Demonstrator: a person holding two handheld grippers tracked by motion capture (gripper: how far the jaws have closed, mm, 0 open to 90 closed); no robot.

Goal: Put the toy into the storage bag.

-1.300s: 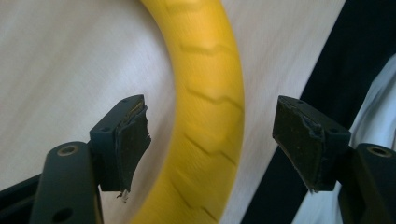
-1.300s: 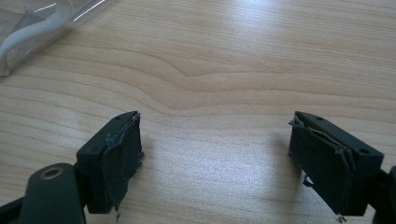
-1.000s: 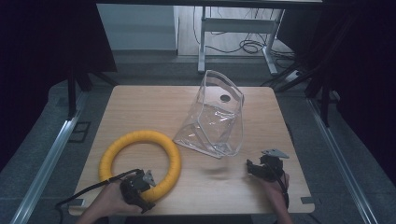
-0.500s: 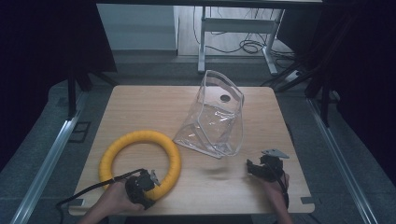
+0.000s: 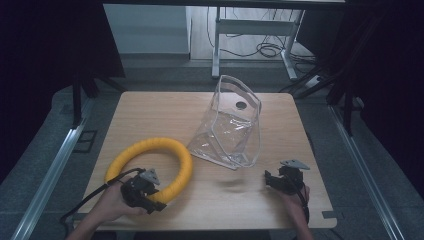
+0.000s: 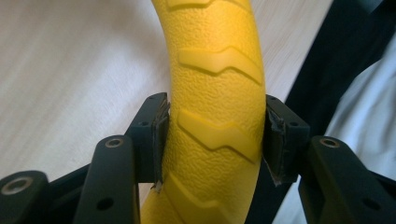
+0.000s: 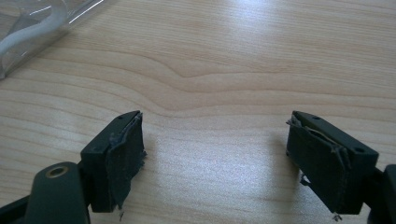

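My left tongs (image 6: 215, 135) pinch the yellow ring (image 6: 217, 93), one pad on each side of its bumpy tube. The ring (image 5: 150, 162) lies flat on the wooden tabletop (image 5: 150, 115) and curves away in front of these tongs. My right tongs (image 7: 212, 158) are spread wide apart, with bare wood between the pads. The clear plastic bag (image 5: 230, 127) stands ahead of my right tongs (image 5: 275, 181) and a little to their left, not touching them.
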